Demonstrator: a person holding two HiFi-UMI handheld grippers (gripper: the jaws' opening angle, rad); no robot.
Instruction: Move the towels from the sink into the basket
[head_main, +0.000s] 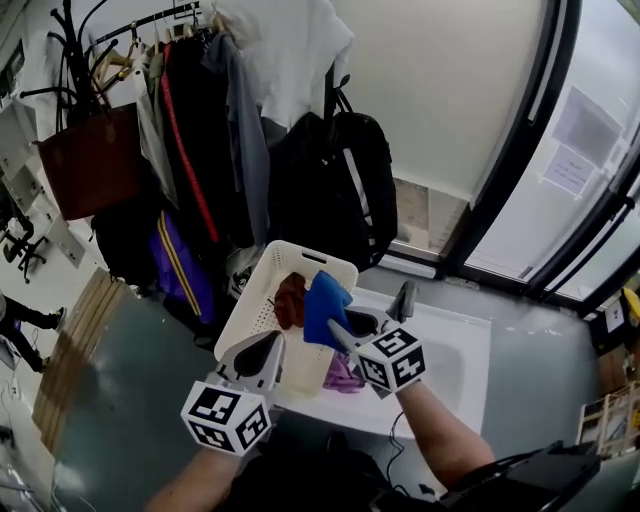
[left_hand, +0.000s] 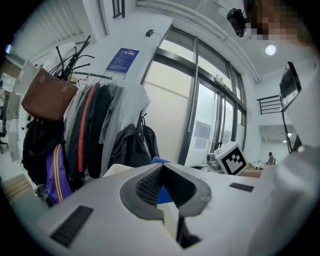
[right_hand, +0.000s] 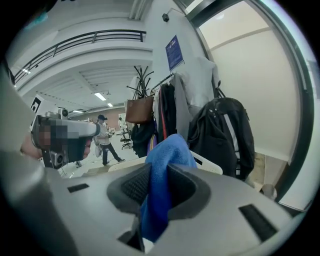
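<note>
My right gripper (head_main: 342, 328) is shut on a blue towel (head_main: 324, 305) and holds it up over the near end of the white basket (head_main: 262, 290). In the right gripper view the blue towel (right_hand: 161, 185) hangs pinched between the dark pads (right_hand: 131, 186). A reddish-brown towel (head_main: 290, 300) lies inside the basket. A purple towel (head_main: 343, 376) is still in the white sink (head_main: 455, 365). My left gripper (head_main: 272, 345) is at the basket's near left edge, shut and holding nothing; its tips (left_hand: 162, 167) meet, with a sliver of blue showing behind them.
Behind the basket a coat rack (head_main: 190, 120) carries jackets, a black backpack (head_main: 345, 190) and a brown bag (head_main: 90, 160). The sink's faucet (head_main: 403, 300) stands just right of the blue towel. Glass doors (head_main: 570, 180) run along the right. A person (right_hand: 106, 141) stands far off.
</note>
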